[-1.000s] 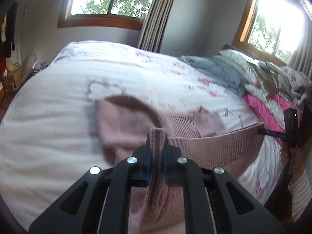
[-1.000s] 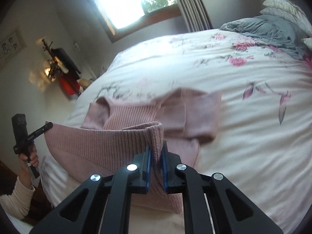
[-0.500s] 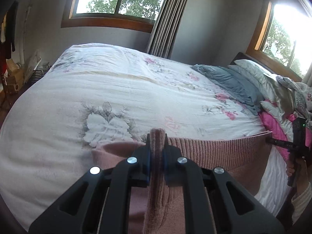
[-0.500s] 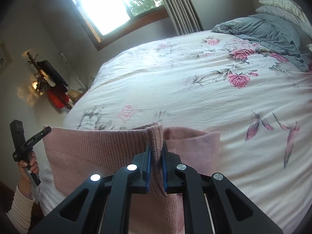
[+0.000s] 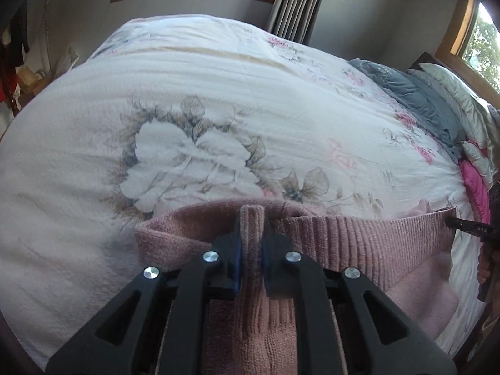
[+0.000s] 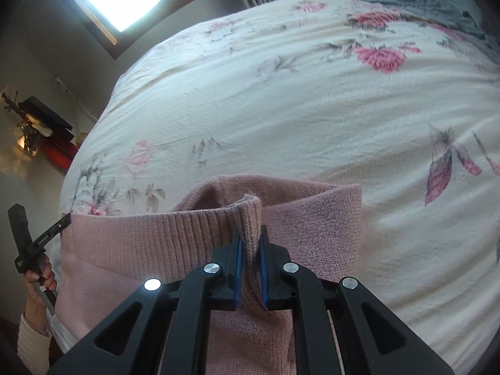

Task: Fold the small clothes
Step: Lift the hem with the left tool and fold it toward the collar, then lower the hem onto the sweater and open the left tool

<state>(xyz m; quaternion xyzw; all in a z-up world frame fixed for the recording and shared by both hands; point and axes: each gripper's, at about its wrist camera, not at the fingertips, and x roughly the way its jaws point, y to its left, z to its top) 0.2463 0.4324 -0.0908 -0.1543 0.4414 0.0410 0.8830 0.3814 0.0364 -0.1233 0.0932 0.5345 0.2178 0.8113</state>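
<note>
A pink knitted sweater (image 5: 359, 243) lies near the front edge of a floral bedspread (image 5: 218, 100). My left gripper (image 5: 251, 243) is shut on one corner of its ribbed hem, and a bunched fold stands between the blue pads. The hem stretches right to the other gripper (image 5: 468, 226), held by a hand. In the right wrist view my right gripper (image 6: 250, 243) is shut on the opposite hem corner of the sweater (image 6: 140, 243). The hem runs left to the left gripper (image 6: 47, 234), gripped by a hand (image 6: 40, 278). A folded pink part (image 6: 312, 212) lies behind.
A grey blanket (image 5: 422, 100) and pink and pale bedding (image 5: 475, 184) are heaped at the bed's right end. Windows and a curtain (image 5: 297, 3) stand behind the bed. Dark and red items (image 6: 47, 137) sit on the floor at the left of the right wrist view.
Both grippers carried the hem forward and down over the sweater's upper half, which no longer shows spread on the bed. The cameras now sit lower and closer to the bedspread.
</note>
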